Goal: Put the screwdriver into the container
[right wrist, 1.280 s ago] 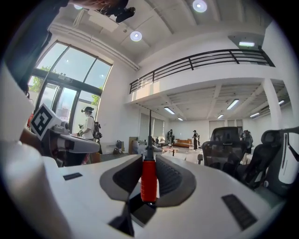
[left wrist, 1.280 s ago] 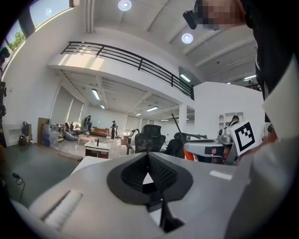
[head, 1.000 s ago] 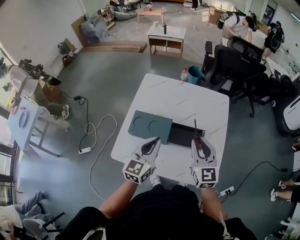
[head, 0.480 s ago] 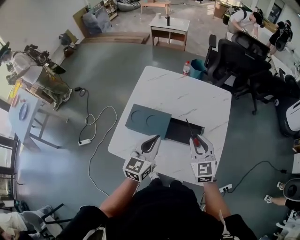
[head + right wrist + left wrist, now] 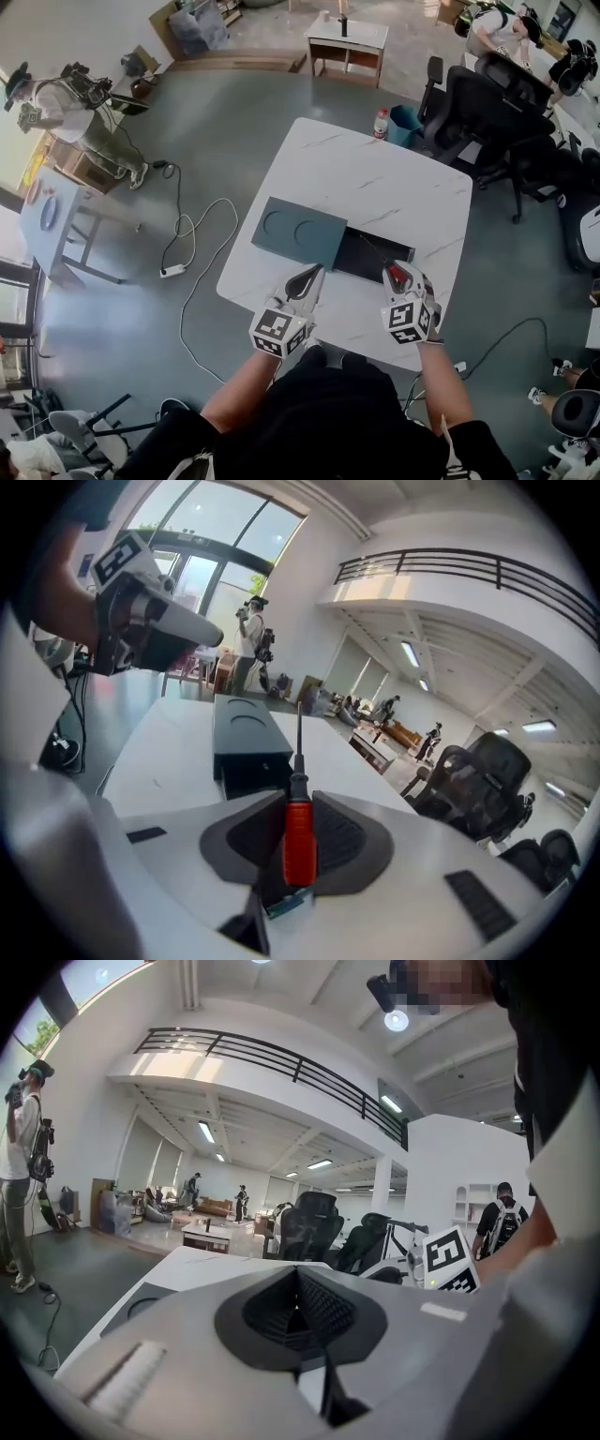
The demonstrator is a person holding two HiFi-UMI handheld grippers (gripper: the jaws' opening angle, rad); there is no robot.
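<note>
Lying between the ribbed pads (image 5: pixel 349 841) of the right gripper (image 5: pixel 298 810), the red-handled screwdriver (image 5: pixel 298 841) is clamped by its handle, with the dark shaft pointed away along the jaws. In the head view only a sliver of red is seen inside the gripper's shell. The thin shaft is barely made out against the open black section of the container (image 5: pixel 370 261) — whether the tip touches it cannot be told.

The container is set on the near half of a white marble table (image 5: pixel 375 183). Its grey cover (image 5: pixel 298 232), marked by two round recesses, is seen on the left part, and the right part is left uncovered. In the right gripper view only the near end wall and the cover's top are shown, so the interior is hidden.

The left gripper (image 5: pixel 306 280) is held just beside the cover's near edge, its jaws brought together with nothing between them. In the left gripper view the table ahead is largely blocked by the gripper's own body — only a corner of the cover is glimpsed at the left.
</note>
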